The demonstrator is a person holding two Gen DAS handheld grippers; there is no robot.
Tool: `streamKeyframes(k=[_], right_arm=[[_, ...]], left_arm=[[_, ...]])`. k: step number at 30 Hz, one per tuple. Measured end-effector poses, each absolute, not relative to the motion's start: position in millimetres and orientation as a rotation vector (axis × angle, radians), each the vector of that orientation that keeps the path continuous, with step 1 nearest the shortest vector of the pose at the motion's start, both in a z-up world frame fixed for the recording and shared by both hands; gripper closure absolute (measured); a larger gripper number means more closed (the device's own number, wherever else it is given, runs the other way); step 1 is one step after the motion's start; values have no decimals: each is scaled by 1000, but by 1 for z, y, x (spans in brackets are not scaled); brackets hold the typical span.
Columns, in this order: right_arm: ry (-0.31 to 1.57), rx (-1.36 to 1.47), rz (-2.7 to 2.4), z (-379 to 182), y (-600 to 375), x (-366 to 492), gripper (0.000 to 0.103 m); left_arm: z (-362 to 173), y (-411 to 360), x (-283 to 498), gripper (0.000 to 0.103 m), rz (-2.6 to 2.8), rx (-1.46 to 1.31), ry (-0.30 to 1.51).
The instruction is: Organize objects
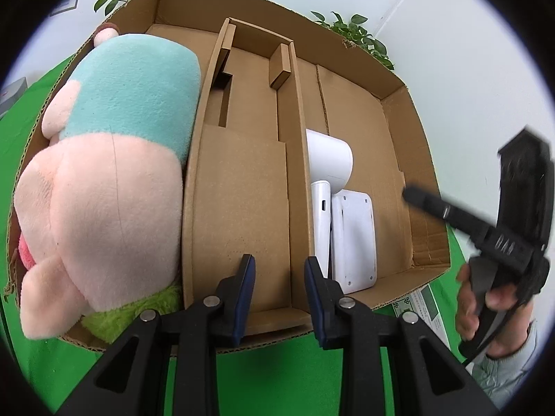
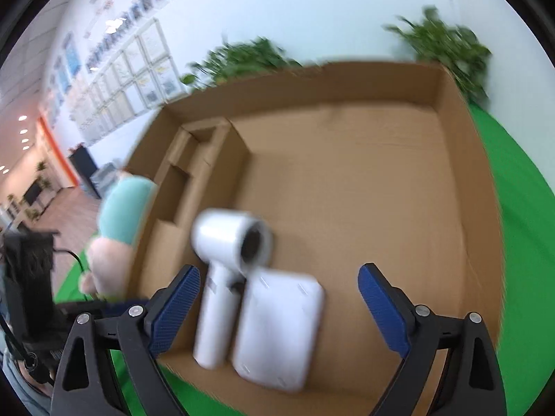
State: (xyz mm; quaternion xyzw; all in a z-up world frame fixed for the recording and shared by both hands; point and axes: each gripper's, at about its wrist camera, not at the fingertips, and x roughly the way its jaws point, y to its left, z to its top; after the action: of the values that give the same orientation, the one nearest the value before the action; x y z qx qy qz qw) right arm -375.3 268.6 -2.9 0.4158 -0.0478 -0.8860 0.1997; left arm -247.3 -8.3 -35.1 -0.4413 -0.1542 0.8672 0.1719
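Observation:
A big cardboard box (image 1: 399,86) lies on green cloth. Its left section holds a pink and teal plush toy (image 1: 114,173). A cardboard insert (image 1: 242,190) fills the middle. In the right section a white hair dryer (image 2: 229,239) lies beside a flat white device (image 2: 277,326). My right gripper (image 2: 279,277) hovers open above those two, touching neither. One of its fingers (image 1: 426,204) shows blurred at the box's right wall. My left gripper (image 1: 279,270) hangs over the box's near wall and the insert, jaws a little apart with nothing pinched.
Green cloth (image 1: 277,374) covers the table around the box. Leafy plants (image 1: 353,34) stand behind its far wall. A printed card (image 1: 426,308) lies by the near right corner, beside the person's hand (image 1: 485,305). The right section's far half is bare cardboard (image 2: 347,173).

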Motion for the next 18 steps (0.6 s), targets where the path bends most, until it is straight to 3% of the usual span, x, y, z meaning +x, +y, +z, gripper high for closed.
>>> streamKeyframes(k=[4,8,11,13,15,18], right_arm=[[-164,1256,-2392,-27,270,-373,14],[-134,1294,-2358,-40,257,-376,27],[-68,1269,-2416,-36,251,-367,27],[-34,1247,-2473,-31,251,-356,23],[25,1221,-2561,-27,251,-339,4],[105,1139,-2651,-19,254,-306,1]], left_arm=[[-35,-7,-243,75,2491,-1260,-427],[-34,-12,-234,75,2517,-1280,-401],[-32,-16,-227,75,2540,-1280,-383],[-28,-18,-222,75,2561,-1266,-363],[-19,-15,-216,74,2597,-1230,-320],[-2,-2,-203,55,2682,-1123,-220]])
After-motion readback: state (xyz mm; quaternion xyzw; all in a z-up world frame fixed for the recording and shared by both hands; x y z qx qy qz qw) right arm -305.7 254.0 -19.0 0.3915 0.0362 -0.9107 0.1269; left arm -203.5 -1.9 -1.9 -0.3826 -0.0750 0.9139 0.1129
